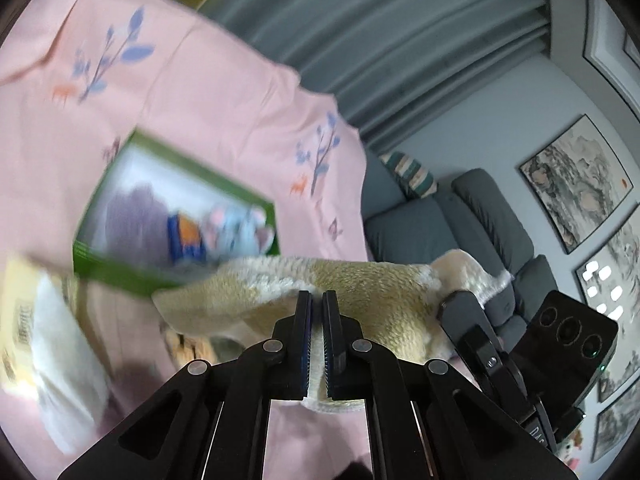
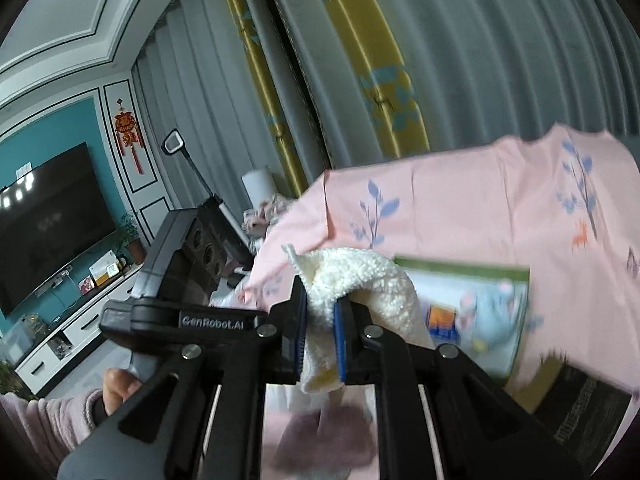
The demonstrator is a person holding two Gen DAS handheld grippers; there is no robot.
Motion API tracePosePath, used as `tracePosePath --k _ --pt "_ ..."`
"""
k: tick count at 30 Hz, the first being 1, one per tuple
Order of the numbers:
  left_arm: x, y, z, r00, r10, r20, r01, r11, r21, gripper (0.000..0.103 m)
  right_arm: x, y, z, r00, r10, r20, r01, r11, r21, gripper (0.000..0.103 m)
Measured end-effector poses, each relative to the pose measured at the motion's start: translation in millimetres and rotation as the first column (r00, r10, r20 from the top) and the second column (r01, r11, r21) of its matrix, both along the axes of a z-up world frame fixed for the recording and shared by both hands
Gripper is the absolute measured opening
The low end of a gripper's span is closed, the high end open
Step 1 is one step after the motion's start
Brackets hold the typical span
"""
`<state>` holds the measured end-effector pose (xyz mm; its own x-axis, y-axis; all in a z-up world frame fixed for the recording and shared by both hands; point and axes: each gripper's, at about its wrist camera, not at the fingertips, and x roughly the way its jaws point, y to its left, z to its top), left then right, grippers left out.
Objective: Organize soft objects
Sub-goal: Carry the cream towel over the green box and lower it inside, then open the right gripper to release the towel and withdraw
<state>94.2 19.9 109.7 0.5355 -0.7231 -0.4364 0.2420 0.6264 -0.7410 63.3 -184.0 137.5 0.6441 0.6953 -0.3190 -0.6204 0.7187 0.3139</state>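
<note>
Across the left wrist view, we see at far left a pale yellow and white packet, blurred, lying on the pink floral sheet. Right of it, in the left centre of the frame, sits a green-edged box holding a purple plush and a pale blue soft toy. At bottom centre our left gripper has its fingers pressed nearly together, pinching the edge of a tan and cream fleece towel that stretches across the lower middle of the frame, raised off the sheet. At lower right the right gripper's black finger touches the towel's far corner, with a grey sofa behind.

Moving to the right wrist view, a hand in a fuzzy pink sleeve grips a handle at lower left. At bottom centre our right gripper pinches a cream fold of the towel between nearly closed fingers. Further right lies the box on the sheet.
</note>
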Motion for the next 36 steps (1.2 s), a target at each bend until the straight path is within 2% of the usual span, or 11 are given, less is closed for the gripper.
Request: tracePosePath --k 9,16,17,20,22,23,25,26,27,31,36 --pt "69 0 22 0.998 0.043 0.042 -0.045 0.997 0.068 0.004 75 11 18 0.998 -0.063 0.014 0.063 0.998 0.010 0.012" --pt "124 -2 -30 0.994 0.095 -0.059 -0.084 0.981 0.172 0.004 148 19 -34 0.977 -0.154 -0.147 0.145 0.987 -0.072 0.018" --pt "132 -3 -45 0.990 0.103 -0.097 -0.082 0.977 0.199 0.004 157 20 -46 0.966 -0.178 -0.190 0.161 0.982 -0.100 0.025" --pt "147 -4 -78 0.977 0.106 -0.187 -0.059 0.969 0.242 0.004 171 17 -80 0.924 -0.239 -0.299 0.197 0.967 -0.162 0.063" --pt "151 -2 -97 0.962 0.115 -0.246 -0.047 0.963 0.265 0.004 172 14 -92 0.903 -0.274 -0.331 0.216 0.956 -0.200 0.074" --pt "151 0 -104 0.955 0.121 -0.270 -0.043 0.960 0.276 0.012 172 12 -96 0.890 -0.292 -0.350 0.224 0.949 -0.221 0.076" --pt "147 2 -111 0.948 0.135 -0.290 -0.044 0.953 0.299 0.055 169 8 -100 0.877 -0.301 -0.373 0.225 0.946 -0.235 0.079" --pt "144 4 -114 0.946 0.144 -0.289 -0.050 0.950 0.309 0.086 166 5 -101 0.873 -0.304 -0.381 0.223 0.944 -0.243 0.081" --pt "140 7 -113 0.946 0.163 -0.282 -0.066 0.944 0.324 0.095 163 1 -101 0.869 -0.316 -0.380 0.233 0.940 -0.249 0.085" --pt "124 17 -107 0.950 0.164 -0.267 -0.074 0.946 0.316 0.095 138 -9 -92 0.892 -0.289 -0.349 0.213 0.947 -0.241 0.087" --pt "94 14 -89 0.966 0.158 -0.207 -0.069 0.922 0.381 0.096 102 -16 -84 0.919 -0.267 -0.289 0.201 0.950 -0.238 0.089"
